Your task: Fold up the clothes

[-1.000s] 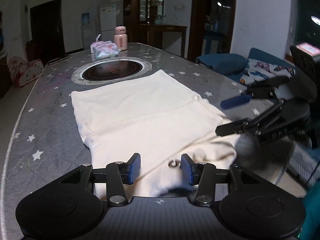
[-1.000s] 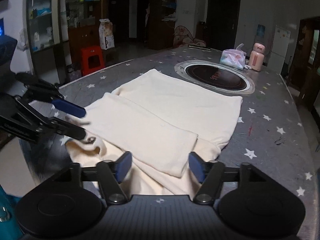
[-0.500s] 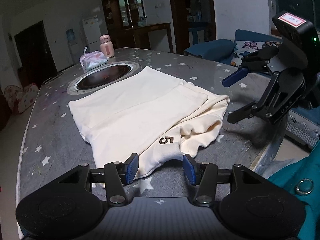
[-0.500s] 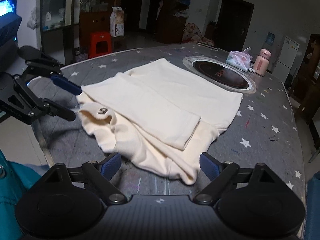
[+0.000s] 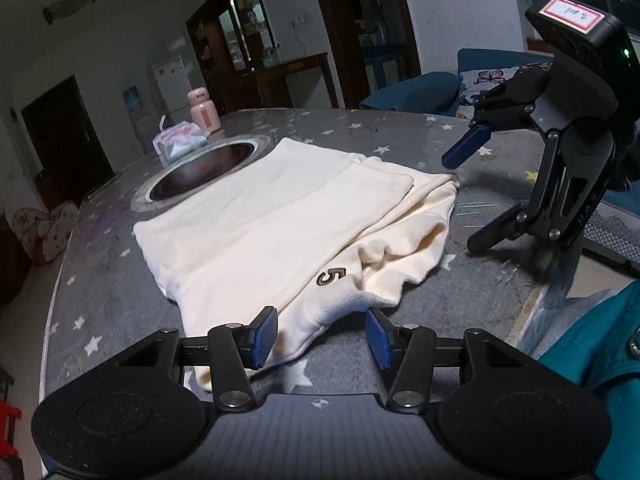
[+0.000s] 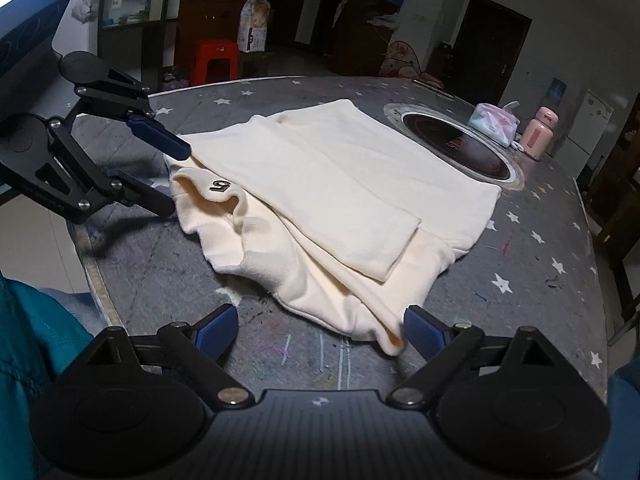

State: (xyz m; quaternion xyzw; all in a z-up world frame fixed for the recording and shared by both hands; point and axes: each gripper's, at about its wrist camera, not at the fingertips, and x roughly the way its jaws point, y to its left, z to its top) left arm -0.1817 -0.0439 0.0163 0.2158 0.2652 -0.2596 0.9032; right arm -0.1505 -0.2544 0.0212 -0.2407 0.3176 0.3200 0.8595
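A cream garment (image 5: 260,220) lies part-folded on the grey star-print table (image 5: 100,280), with a dark "5" patch (image 5: 331,276) on its rumpled near corner. My left gripper (image 5: 322,337) is open just above the near hem; the cloth lies between the pads without being pinched. From the left wrist view, my right gripper (image 5: 478,192) hovers at the garment's right side, its jaws opening wide and empty. In the right wrist view the garment (image 6: 340,184) spreads ahead of the right gripper (image 6: 320,332), and the left gripper (image 6: 168,174) stands at the corner with the patch (image 6: 220,186).
A round hob ring (image 5: 200,168) is set into the table behind the garment, with a tissue pack (image 5: 180,144) and a pink bottle (image 5: 204,110) beyond it. The table's near edge (image 6: 86,248) is close. A person's teal sleeve (image 5: 592,336) shows at the right. A red stool (image 6: 214,60) stands on the floor.
Both grippers have drawn back toward the near table edge and rolled. The right jaws have spread wider. The garment's near corner has settled rumpled on the table.
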